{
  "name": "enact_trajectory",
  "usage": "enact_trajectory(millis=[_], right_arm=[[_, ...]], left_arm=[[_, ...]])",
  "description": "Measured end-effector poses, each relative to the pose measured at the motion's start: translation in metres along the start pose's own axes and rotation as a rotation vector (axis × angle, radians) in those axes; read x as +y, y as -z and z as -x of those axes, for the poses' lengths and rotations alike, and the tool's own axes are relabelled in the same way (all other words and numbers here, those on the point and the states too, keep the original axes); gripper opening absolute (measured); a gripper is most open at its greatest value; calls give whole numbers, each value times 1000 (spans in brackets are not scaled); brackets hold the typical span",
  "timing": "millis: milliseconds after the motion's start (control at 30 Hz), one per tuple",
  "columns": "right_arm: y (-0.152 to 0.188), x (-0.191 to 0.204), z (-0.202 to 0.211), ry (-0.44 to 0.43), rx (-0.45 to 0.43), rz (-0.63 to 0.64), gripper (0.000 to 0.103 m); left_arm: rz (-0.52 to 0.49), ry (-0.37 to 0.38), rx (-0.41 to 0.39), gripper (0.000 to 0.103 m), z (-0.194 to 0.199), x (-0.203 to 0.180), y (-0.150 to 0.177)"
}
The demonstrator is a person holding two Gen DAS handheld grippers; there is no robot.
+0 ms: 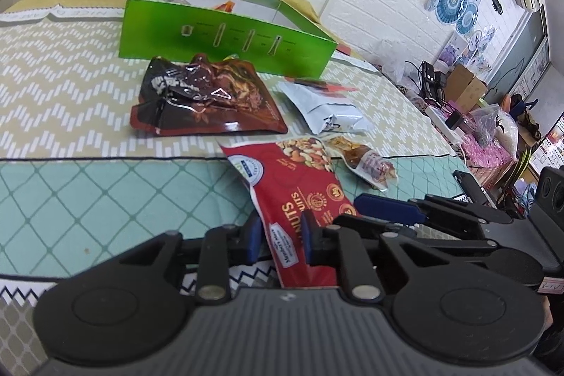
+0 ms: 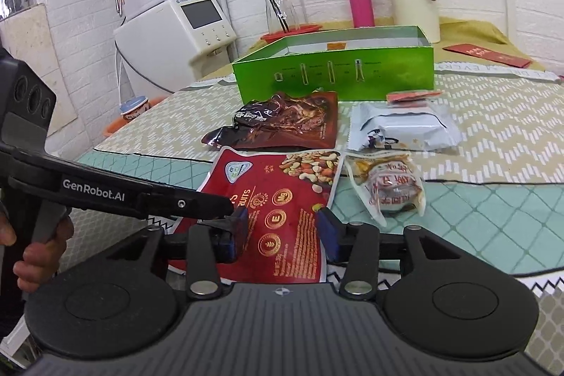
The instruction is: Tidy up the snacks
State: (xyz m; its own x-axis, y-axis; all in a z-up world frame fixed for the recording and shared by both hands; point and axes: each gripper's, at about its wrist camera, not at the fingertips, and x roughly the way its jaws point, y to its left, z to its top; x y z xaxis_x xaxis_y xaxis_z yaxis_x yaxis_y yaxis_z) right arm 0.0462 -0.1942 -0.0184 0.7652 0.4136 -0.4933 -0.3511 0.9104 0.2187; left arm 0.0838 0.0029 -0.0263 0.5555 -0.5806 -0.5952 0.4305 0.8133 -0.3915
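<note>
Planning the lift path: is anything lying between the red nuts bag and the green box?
Yes. The dark brown bag lies flat on the table between the nuts bag and the green box, right against the box's front wall. It is low; the box is open on top.

Left tongs (image 1: 280, 236) straddle red nut bag (image 1: 299, 196); unclamped.

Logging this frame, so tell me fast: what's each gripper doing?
Left gripper: open, straddling the nut bag, not clamped.
Right gripper: open over the same bag, holding nothing.
</note>
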Motion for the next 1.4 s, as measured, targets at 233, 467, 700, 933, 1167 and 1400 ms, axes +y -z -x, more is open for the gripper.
enact_trajectory(millis=[233, 467, 700, 933, 1167, 1400], right_arm=[[2, 4, -4, 9, -23, 32, 62], [1, 8, -4, -10, -37, 21, 34], [-13, 15, 7, -9, -95, 56, 31], [-54, 4, 5, 6, -190, 78, 31], [-100, -17, -17, 47, -252, 100, 32], [-139, -55, -52, 70, -274, 83, 32]], left_arm=[[-9, -8, -8, 16, -2, -4, 1], [-11, -45, -20, 12, -6, -11, -3], [-14, -27, -81, 12, 8, -16, -18], [-70, -25, -172, 12, 9, -26, -66], [-56, -19, -223, 12, -15, -24, -125], [-49, -39, -228, 12, -60, -17, -183]])
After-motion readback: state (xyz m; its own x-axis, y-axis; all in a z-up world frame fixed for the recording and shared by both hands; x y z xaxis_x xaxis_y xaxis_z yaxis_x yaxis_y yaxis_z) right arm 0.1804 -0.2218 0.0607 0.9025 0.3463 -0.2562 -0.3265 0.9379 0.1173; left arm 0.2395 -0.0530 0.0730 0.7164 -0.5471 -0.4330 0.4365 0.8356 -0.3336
